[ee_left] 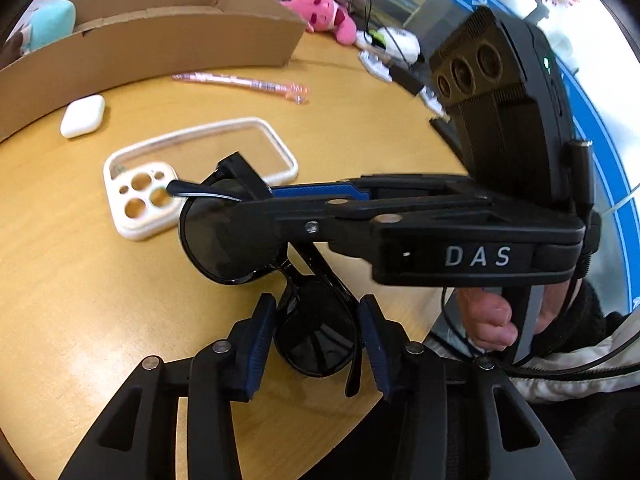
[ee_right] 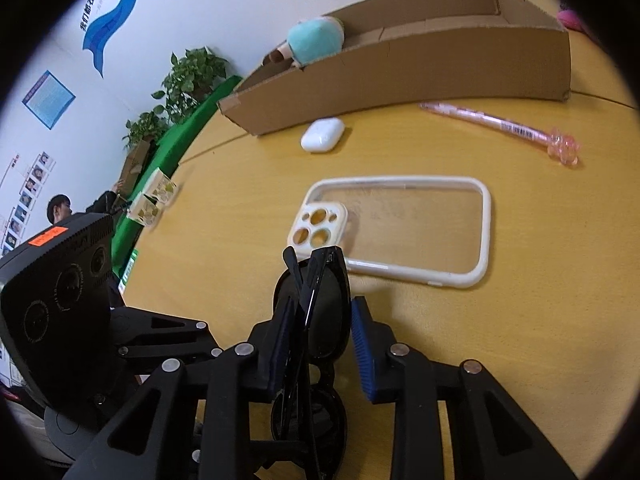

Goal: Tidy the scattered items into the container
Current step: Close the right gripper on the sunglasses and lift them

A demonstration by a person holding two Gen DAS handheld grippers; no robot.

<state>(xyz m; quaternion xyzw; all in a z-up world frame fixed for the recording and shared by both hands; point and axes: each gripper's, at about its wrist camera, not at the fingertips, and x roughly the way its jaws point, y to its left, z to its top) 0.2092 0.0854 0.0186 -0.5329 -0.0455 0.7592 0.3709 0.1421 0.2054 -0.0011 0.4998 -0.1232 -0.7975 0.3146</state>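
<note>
Left wrist — right gripper (ee_left: pixel 240 184) lettered "DAS", sunglasses (ee_left: pixel 224 236)

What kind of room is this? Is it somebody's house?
Probably an office or lab, not a house. The wall has a row of staff-style photos and printed notices, there are potted plants, and a man sits in the background behind the wooden table.

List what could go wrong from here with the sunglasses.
Both grippers flank the sunglasses: the left gripper brackets one lens, the right gripper the other. Pulling in different directions could strain the frame. The phone case lies just ahead and could get knocked. A loosely held lens might slip before reaching the cardboard box.
</note>
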